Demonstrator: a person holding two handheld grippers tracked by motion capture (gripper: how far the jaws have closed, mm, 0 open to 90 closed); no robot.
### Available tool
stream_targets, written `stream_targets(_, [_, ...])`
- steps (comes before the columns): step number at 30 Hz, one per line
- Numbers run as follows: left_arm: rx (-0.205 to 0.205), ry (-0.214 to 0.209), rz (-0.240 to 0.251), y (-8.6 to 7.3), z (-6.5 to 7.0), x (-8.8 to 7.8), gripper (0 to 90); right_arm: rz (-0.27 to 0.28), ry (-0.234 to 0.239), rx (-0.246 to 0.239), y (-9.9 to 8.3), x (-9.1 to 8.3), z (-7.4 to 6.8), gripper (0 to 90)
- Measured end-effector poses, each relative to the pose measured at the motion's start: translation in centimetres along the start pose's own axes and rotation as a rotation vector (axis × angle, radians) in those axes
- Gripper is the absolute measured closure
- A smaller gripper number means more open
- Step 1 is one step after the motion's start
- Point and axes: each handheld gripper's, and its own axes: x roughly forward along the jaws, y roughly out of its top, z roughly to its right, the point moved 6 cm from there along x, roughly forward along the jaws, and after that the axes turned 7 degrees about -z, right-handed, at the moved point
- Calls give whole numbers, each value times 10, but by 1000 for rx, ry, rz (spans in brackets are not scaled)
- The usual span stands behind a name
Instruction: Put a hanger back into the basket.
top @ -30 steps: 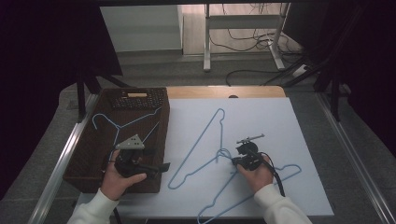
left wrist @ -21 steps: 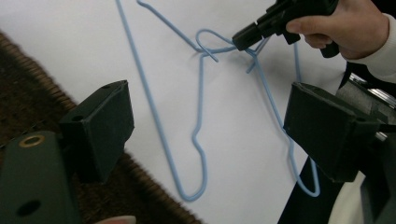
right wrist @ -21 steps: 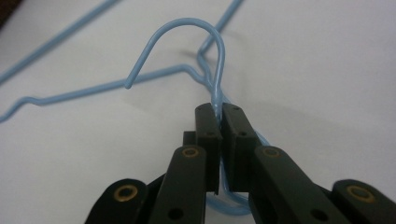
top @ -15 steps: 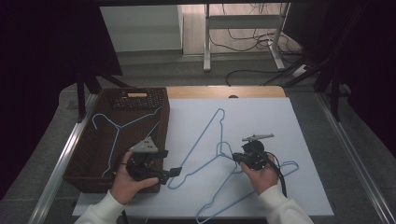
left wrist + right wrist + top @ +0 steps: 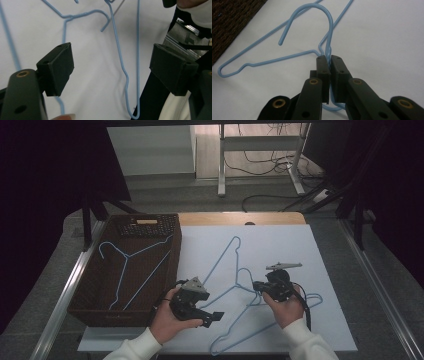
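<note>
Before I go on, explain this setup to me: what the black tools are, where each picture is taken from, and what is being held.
A person holds a two-jaw tool in each hand. The high view looks down on the table; the other two cameras ride on the tools. The right claw is shut on the neck of a blue wire hanger. The left claw has just been closing a little but stands open, with nothing in it, over the white sheet where a second hanger lies. Another hanger lies in the brown basket.
</note>
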Motion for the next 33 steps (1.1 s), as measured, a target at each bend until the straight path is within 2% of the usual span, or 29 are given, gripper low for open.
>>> stream_targets(6, [-8,-11,-17,3,-1,13,195,5,2,1,0,0,0,857])
stream_targets(14, [-8,-65,-29,5,1,32,208,14,5,4,1,-2,0,857])
stream_targets(19, [-20,-72,-23,9,2,45,236,18,6,6,1,-2,0,857])
stream_targets(22, [-27,-61,-39,12,3,59,280,24,4,7,2,-3,1,857])
stream_targets(26, [-46,-82,-78,13,4,78,360,27,5,10,2,-4,0,857])
stream_targets(29, [-53,-81,-97,14,4,89,427,29,7,10,2,-5,0,857])
stream_targets(33, [-44,-94,-120,13,5,95,578,37,12,11,3,-7,0,857])
